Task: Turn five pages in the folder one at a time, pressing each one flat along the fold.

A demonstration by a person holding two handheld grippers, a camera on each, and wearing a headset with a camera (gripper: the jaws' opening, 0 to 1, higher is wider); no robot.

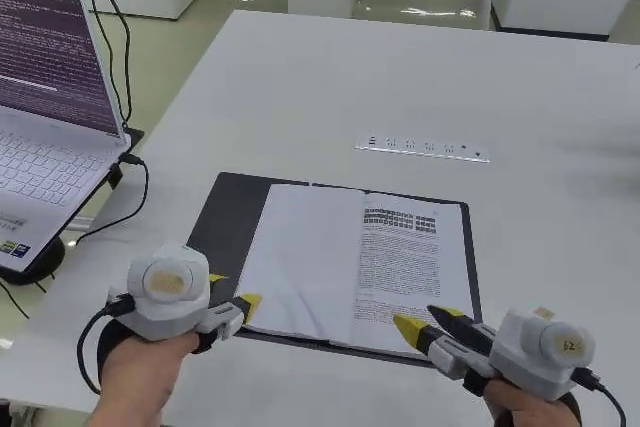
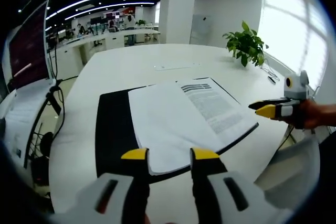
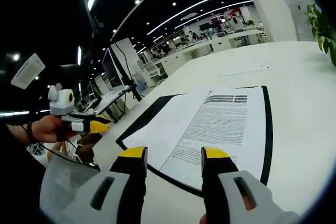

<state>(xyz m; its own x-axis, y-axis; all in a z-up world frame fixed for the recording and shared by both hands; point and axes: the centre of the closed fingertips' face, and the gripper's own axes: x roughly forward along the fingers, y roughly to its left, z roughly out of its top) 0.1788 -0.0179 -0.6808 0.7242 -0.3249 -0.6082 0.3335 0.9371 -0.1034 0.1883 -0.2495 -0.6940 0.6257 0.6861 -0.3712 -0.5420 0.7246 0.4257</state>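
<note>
Noting the black open folder [image 1: 225,222] lying flat on the white table [image 1: 350,77], with a blank white page [image 1: 300,247] on the 9 o'clock side of the fold and a printed page [image 1: 412,257] on the 3 o'clock side. My left gripper [image 1: 235,292] sits at the folder's 7 o'clock corner, jaws parted and empty, tips just beside the cover edge. My right gripper [image 1: 425,319] is at 5 o'clock, jaws likewise spread and holding nothing, tips at the printed page's near edge. An open silver laptop [image 1: 40,147] stands at the folder's 9 o'clock.
</note>
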